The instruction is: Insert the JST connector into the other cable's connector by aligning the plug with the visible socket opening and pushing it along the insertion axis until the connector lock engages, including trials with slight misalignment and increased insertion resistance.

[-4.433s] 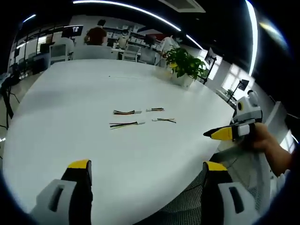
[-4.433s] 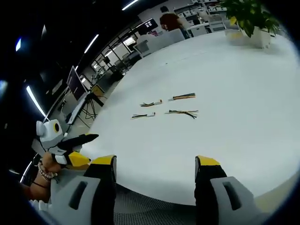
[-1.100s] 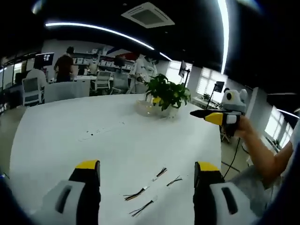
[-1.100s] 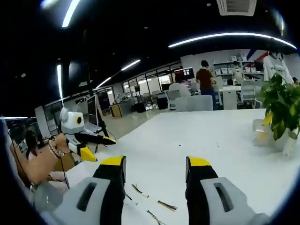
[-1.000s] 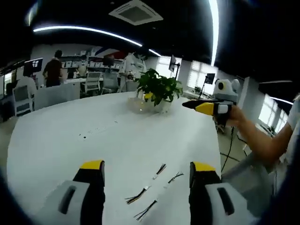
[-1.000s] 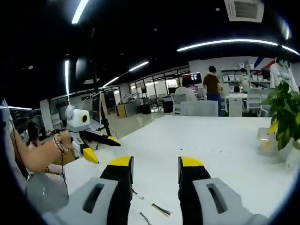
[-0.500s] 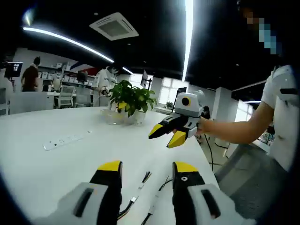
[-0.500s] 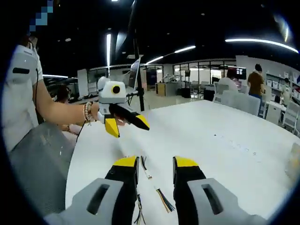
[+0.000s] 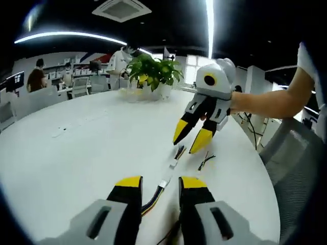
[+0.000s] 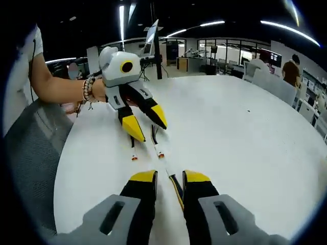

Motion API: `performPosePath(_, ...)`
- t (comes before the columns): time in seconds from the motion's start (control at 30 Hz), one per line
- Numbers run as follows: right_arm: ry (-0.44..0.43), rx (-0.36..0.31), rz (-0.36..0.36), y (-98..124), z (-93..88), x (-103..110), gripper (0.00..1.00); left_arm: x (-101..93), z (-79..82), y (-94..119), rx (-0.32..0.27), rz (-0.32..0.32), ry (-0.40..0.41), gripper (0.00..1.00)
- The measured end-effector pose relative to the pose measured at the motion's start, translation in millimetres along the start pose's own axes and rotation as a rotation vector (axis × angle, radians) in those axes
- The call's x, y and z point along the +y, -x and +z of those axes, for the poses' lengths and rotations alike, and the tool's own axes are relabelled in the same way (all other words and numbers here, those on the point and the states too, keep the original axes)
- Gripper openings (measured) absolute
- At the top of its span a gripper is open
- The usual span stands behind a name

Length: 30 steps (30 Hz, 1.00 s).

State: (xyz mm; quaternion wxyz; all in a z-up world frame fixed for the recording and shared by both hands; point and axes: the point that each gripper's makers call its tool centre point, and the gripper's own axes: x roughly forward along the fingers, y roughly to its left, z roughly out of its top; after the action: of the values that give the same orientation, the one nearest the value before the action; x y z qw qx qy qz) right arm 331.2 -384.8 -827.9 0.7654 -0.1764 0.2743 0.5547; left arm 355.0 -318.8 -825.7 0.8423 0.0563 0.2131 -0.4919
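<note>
White table bears loose cables. Left gripper and right gripper jaws narrowly parted, nothing gripped.

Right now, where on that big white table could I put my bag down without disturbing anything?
The wide bare stretch of table between the cables and the potted plant looks free. It is crowded near the chair-side edge, where the left gripper and right gripper hover over the small cables.
</note>
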Motion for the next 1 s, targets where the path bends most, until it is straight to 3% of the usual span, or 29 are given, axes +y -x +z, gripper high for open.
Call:
performPosePath(0.13, -0.006, -0.006, -0.023, -2.3, -8.4, 0.3, 0.17, -1.3, -1.2, -2.6, -0.03, -0.005, 0.061, 0.21)
performPosePath(0.27, 0.002, -0.02, -0.047, -7.0, -8.0, -4.2, 0.17, -2.5, -5.8, -7.1, -0.015, 0.014, 0.04, 0.21)
performPosePath(0.4, -0.002, -0.029, -0.062, -12.7, -8.6, -5.8, 0.17, -11.7, -15.2, -11.4, 0.006, -0.017, 0.055, 0.19)
performPosePath(0.5, 0.0, -0.03, -0.061, -16.1, -11.8, -3.8, 0.16, -13.6, -12.5, -10.6, -0.024, -0.021, 0.103, 0.17)
performPosePath(0.63, -0.007, -0.06, -0.064, -20.5, -9.8, -4.4, 0.13, -13.8, -12.6, -10.0, -0.026, 0.0, 0.07, 0.12)
performPosePath(0.73, 0.021, -0.066, -0.075, -22.5, -9.6, -4.2, 0.05, -12.2, -12.7, -11.3, -0.014, 0.025, 0.038, 0.1)
performPosePath(0.9, -0.013, -0.068, -0.07, -21.3, -10.4, -2.2, 0.05, -15.9, -13.4, -10.7, -0.003, 0.009, 0.013, 0.01)
performPosePath(1.0, -0.004, -0.07, -0.059, -16.7, -6.9, 1.0, 0.05, -18.4, -2.5, -7.5, -0.034, -0.004, -0.005, 0.0)
